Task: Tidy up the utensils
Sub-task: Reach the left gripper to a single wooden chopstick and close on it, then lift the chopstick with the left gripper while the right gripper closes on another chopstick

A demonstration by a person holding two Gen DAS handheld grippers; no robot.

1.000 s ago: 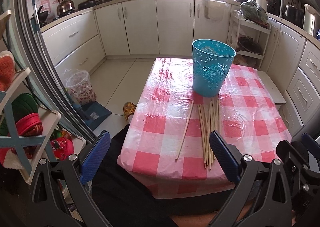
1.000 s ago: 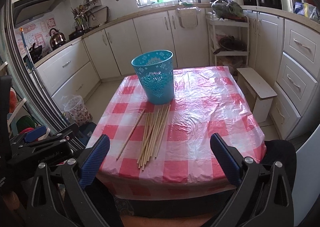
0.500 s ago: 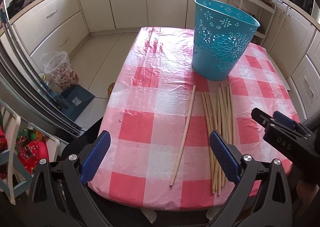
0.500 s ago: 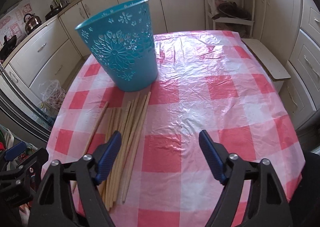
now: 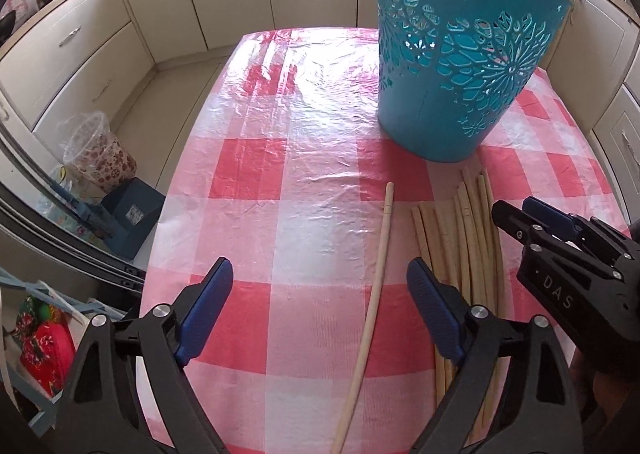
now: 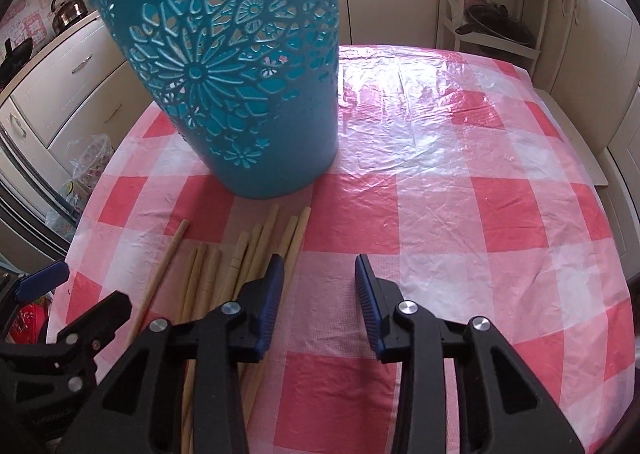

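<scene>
- The lone pale wooden chopstick [image 5: 370, 318] lies slanted in the lower middle of the left wrist view, apart from the bundle of wooden chopsticks [image 5: 460, 238] to its right; the perforated teal plastic basket [image 5: 460, 54] stands upright at upper right on the worktop's pink checked plastic cloth [image 5: 280, 174].
- The left gripper [image 5: 320, 306] is wide open, its jaws having just begun to narrow, with the stray stick between them but untouched.
- The right gripper [image 6: 318, 294], partly open after its jaws had just been closing, has only bare cloth between them (the bundle [image 6: 240, 266] sits at its left finger).
- Judged best: lower the left jaws squarely across the stick mid-length, then pinch.
- Shift the right jaws toward lower left onto one chopstick.
</scene>
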